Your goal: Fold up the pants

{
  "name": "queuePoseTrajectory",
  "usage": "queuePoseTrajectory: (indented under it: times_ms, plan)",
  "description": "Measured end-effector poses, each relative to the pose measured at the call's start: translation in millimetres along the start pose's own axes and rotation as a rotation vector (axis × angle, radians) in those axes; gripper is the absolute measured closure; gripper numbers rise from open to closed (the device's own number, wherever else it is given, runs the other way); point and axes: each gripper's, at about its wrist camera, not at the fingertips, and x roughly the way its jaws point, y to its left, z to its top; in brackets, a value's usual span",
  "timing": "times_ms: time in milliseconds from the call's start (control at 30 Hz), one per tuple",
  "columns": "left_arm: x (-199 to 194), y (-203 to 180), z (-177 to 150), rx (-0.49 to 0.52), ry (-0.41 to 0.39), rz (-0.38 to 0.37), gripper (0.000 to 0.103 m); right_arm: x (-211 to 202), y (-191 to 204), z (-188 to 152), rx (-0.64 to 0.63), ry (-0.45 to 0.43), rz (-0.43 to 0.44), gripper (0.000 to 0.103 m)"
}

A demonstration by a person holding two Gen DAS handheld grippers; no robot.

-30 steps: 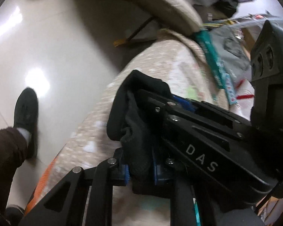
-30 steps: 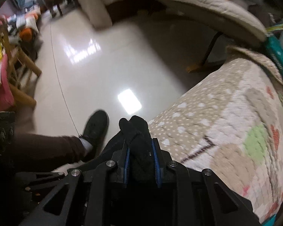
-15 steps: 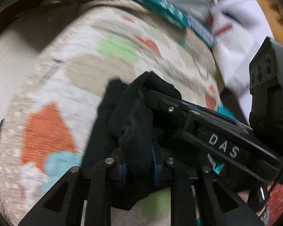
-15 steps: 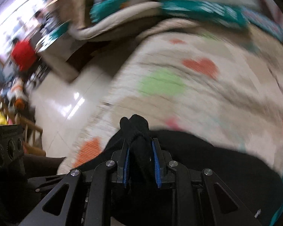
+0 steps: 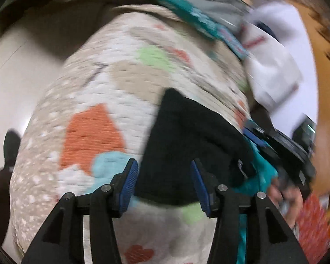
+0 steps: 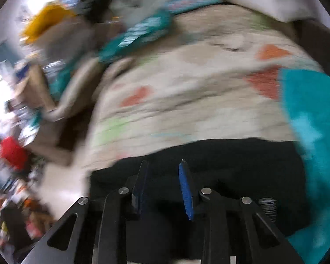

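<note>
the clutter at 10 o'clock in the right wrist view is smeared beyond telling. the black pants are cut off at 6 o'clock behind the right gripper.

The pants were plain black. The blanket under them was cream and beige, with patches of orange, light green and pale blue, small white dots along one side and little red hearts. A towel beside the pants was bright turquoise. The pads of the left gripper were blue on black arms; the right gripper had the same colours. The floor was glossy cream.
</note>
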Motion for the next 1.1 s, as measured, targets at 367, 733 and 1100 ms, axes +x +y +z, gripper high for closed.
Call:
queuePoseTrajectory:
  times_ms: [367, 733, 1100]
  plan:
    - [45.2, -19.1, 8.5, 0.129, 0.037, 0.024, 0.052, 67.4, 2.8, -34.0, -0.002, 0.214, -0.128, 0.078]
    - [77.5, -25.9, -0.5, 0.199, 0.075, 0.041, 0.080, 148.6, 115.2, 15.3, -0.420, 0.322, -0.180, 0.032]
    - [47.8, 5.9, 13.4, 0.061, 0.086, 0.027, 0.091, 187.9, 172.7, 0.9, -0.473, 0.449, -0.184, 0.091]
